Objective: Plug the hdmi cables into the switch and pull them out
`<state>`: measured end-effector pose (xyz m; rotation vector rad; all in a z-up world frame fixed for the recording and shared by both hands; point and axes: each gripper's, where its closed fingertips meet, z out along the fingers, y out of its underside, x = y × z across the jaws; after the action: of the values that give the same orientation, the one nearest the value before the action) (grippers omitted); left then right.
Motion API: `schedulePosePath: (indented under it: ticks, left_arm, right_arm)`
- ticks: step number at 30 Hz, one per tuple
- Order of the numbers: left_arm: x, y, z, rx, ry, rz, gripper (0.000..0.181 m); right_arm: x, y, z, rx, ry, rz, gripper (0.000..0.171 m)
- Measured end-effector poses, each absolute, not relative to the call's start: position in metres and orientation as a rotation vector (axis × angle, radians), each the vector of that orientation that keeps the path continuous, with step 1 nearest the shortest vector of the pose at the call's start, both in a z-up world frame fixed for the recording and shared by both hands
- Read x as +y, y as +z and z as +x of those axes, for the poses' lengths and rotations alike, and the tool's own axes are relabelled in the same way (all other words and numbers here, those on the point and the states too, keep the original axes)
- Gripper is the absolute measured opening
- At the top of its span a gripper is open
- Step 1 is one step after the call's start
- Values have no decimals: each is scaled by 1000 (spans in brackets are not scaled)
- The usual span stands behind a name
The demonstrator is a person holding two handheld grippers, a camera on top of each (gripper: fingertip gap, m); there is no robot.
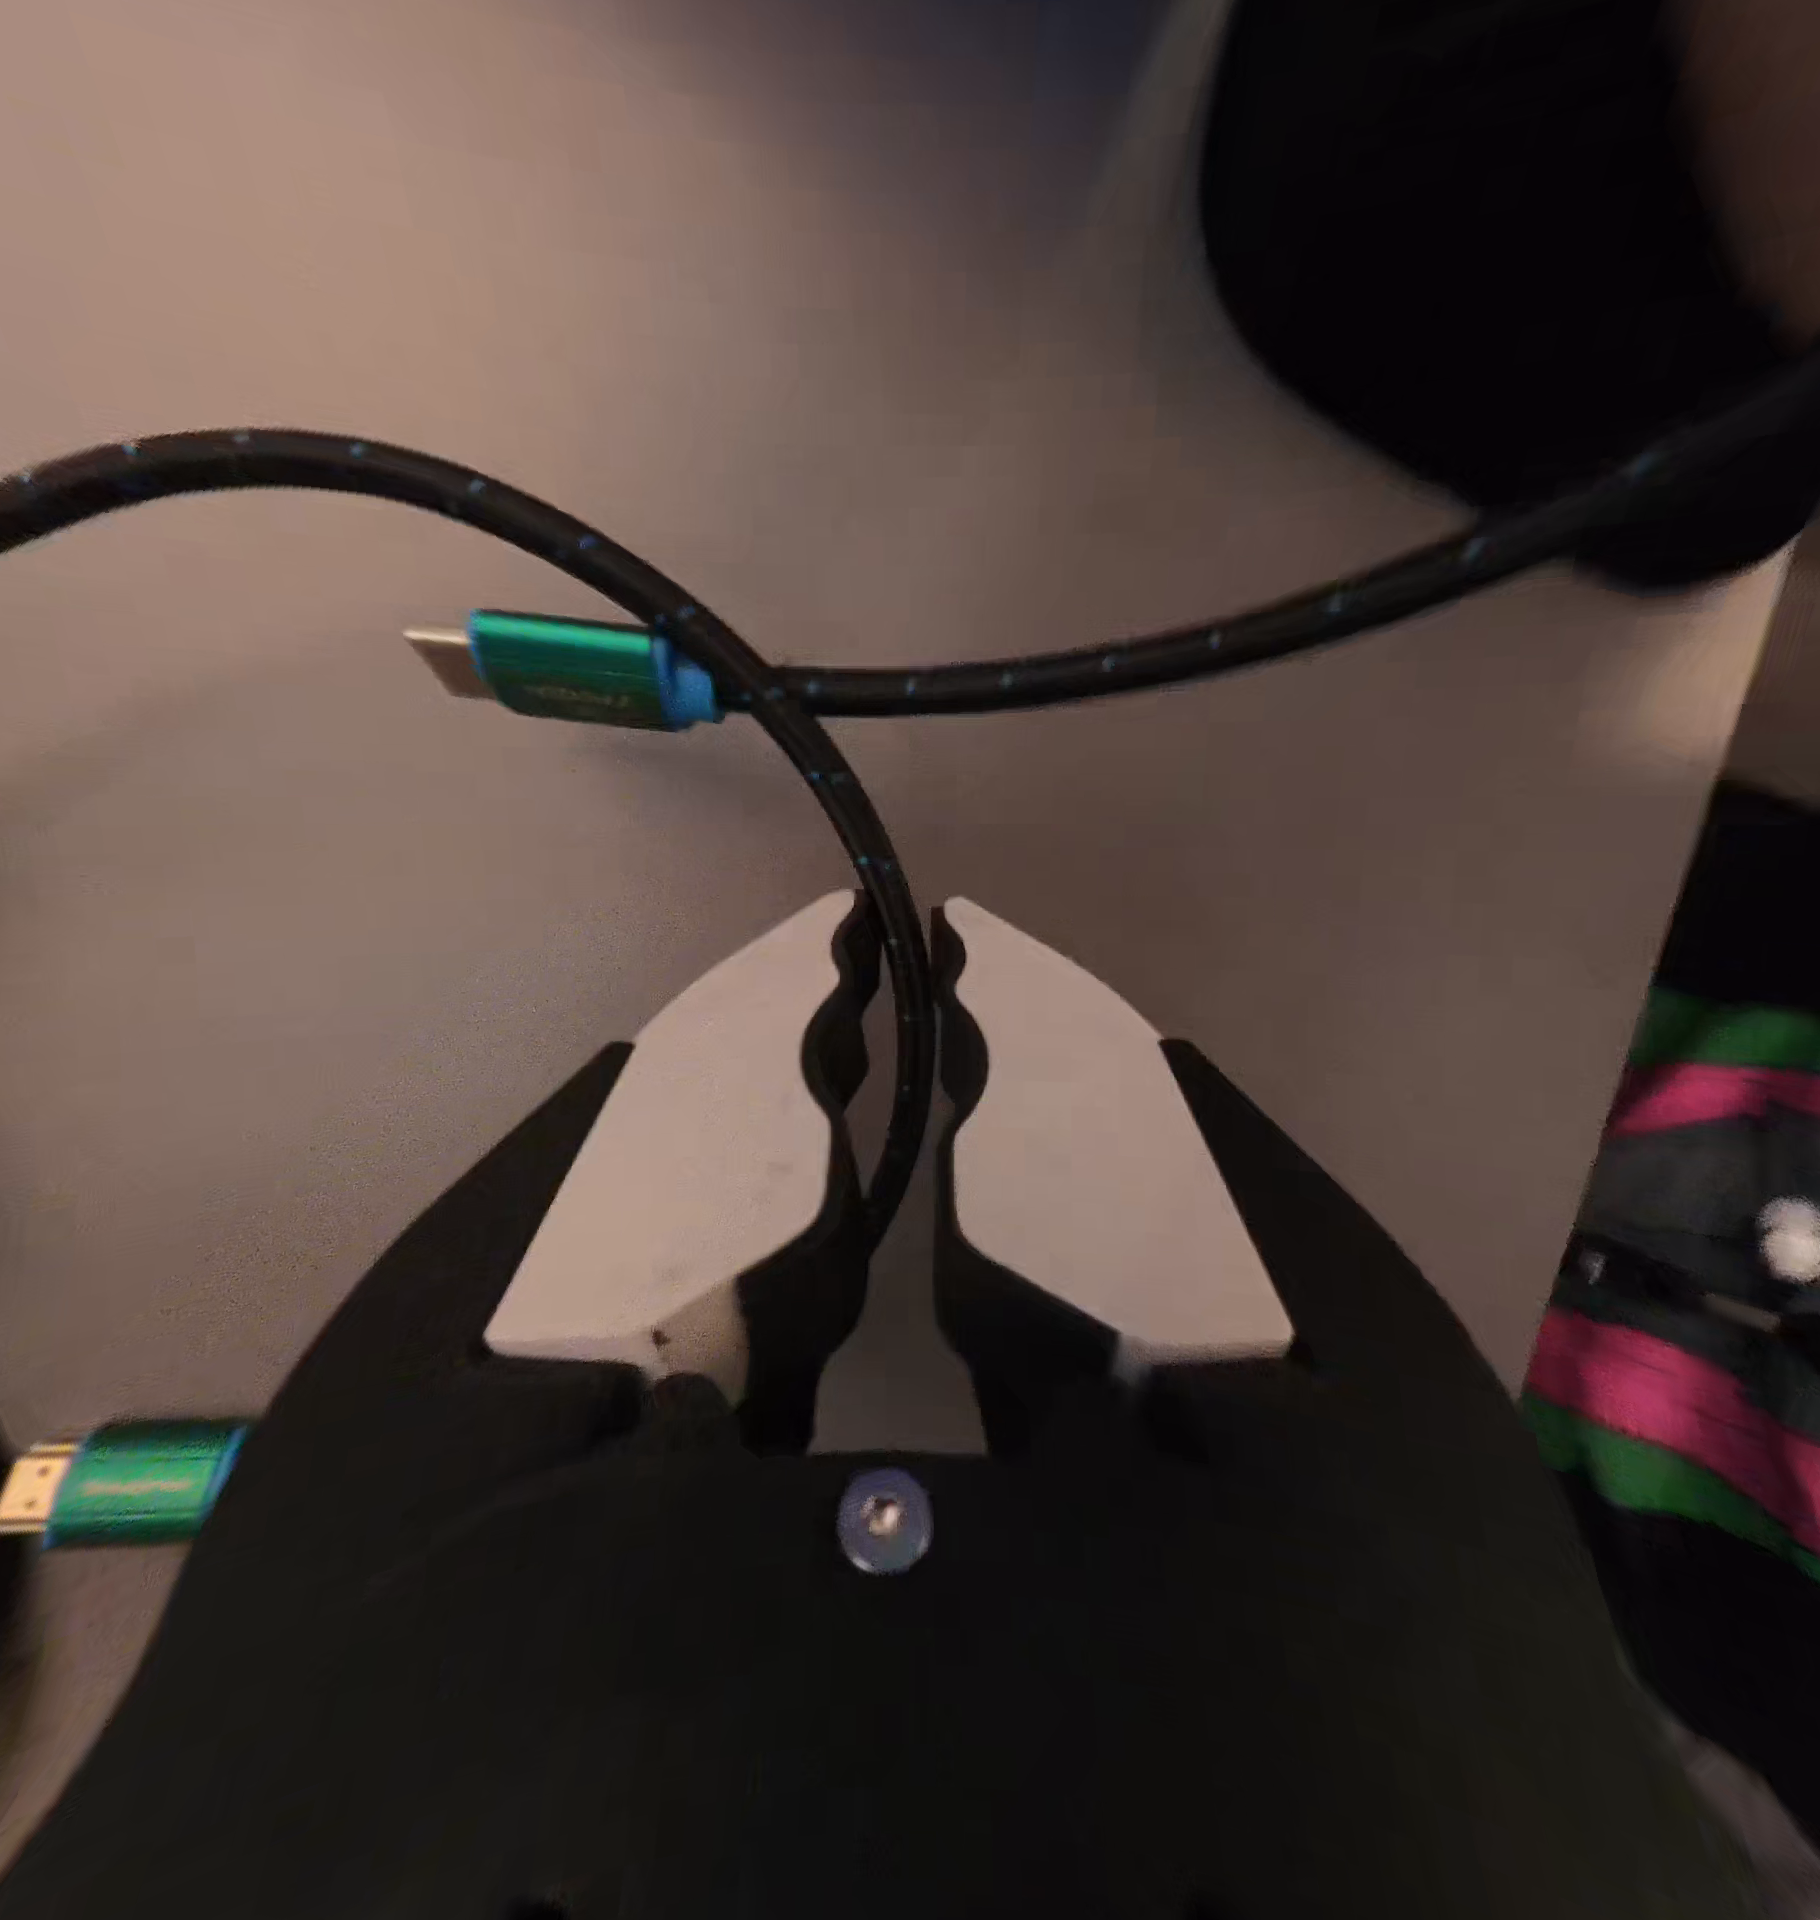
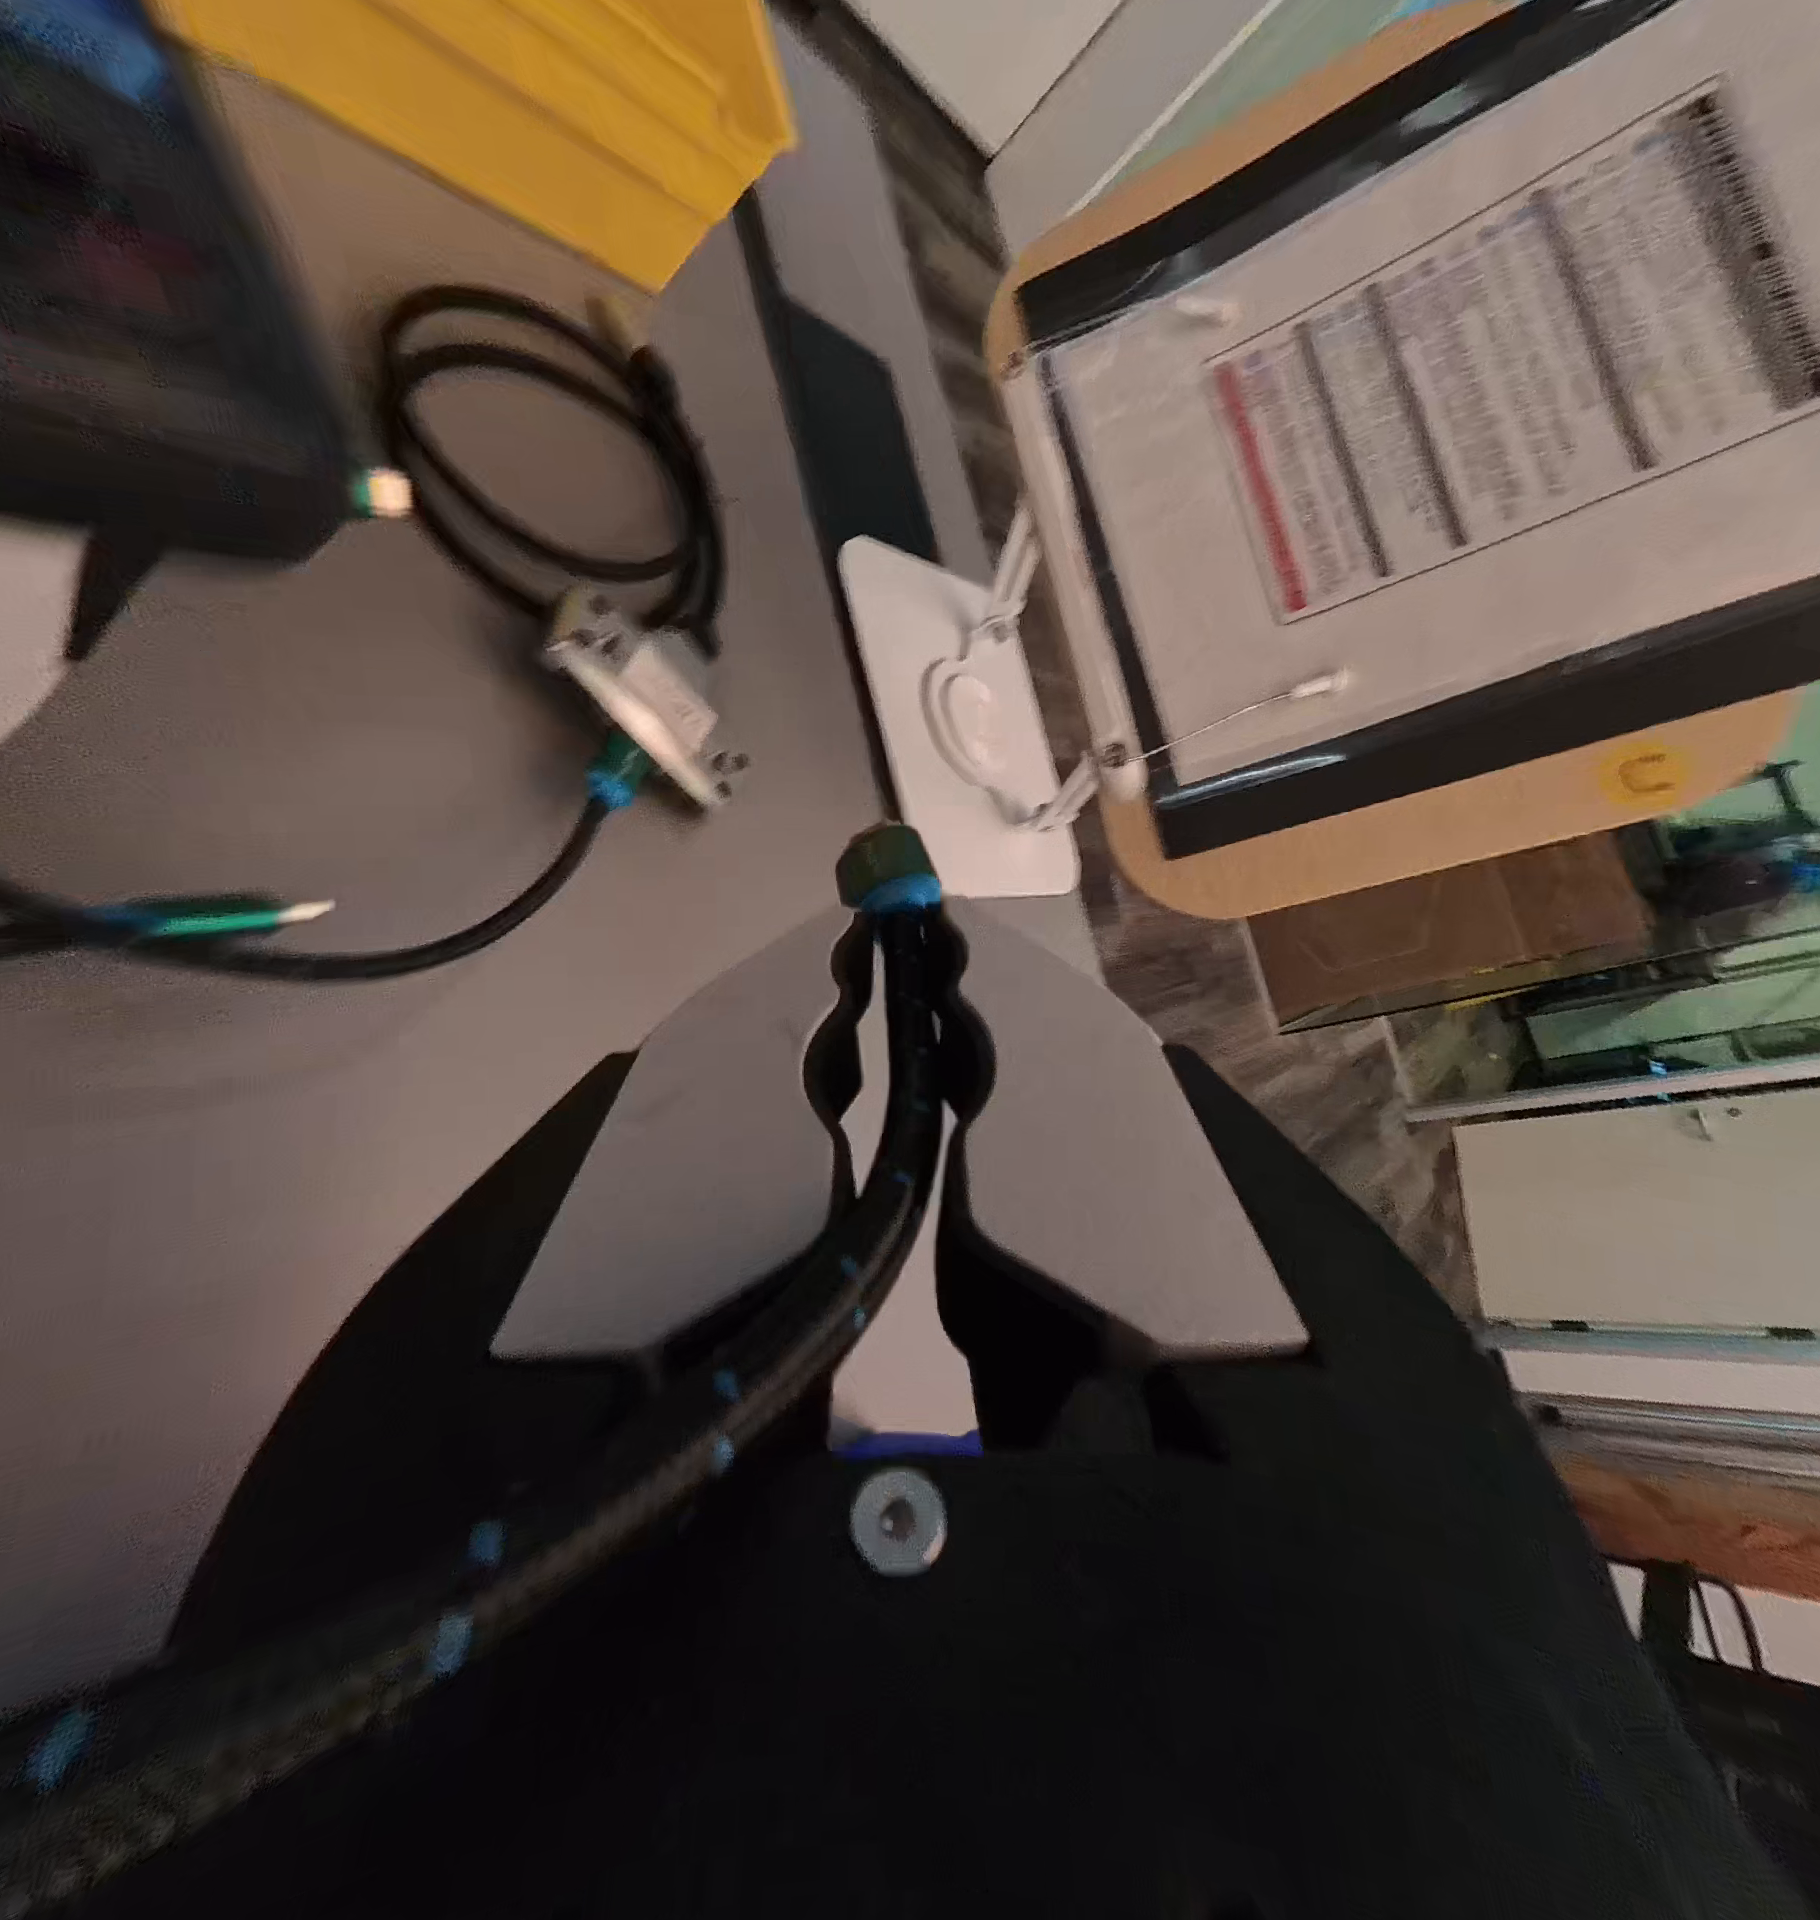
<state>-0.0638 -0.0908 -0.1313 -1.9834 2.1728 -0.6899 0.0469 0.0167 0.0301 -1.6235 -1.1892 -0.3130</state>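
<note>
In the left wrist view my left gripper (image 1: 899, 914) is shut on a black braided HDMI cable (image 1: 890, 883) that arcs up and off to the left. A second cable's green plug (image 1: 563, 670) hangs just beyond the fingertips, pointing left. Another green plug (image 1: 116, 1481) lies at the lower left. In the right wrist view my right gripper (image 2: 901, 920) is shut on a cable just behind its green plug (image 2: 882, 857), held above the grey table. The silver switch (image 2: 641, 701) lies on the table to the left with one green plug (image 2: 615, 774) in it. A free plug (image 2: 231, 920) lies nearer.
A coiled black cable (image 2: 542, 447) lies behind the switch. A yellow bin (image 2: 532, 114) stands at the far side. A white stand base (image 2: 953, 717) holds a sign board (image 2: 1457, 416) past the table edge. The left gripper body (image 2: 106, 312) looms at the upper left. A person's striped sleeve (image 1: 1737, 1299) is at the right. My hands' fingertips stand some 20 centimeters from each other.
</note>
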Motion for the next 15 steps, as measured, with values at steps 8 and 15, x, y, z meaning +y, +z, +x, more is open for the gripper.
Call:
schedulePosePath:
  ticks: [8, 15]
  left_arm:
    - [-73, -75, -68, 1922, -1241, -2039, 21]
    - [45, -90, -83, 1633, -662, -1991, 60]
  right_arm:
    - [-24, 9, 54, -1339, -73, -1758, 11]
    - [-47, 44, 59, -1284, -117, -1677, 10]
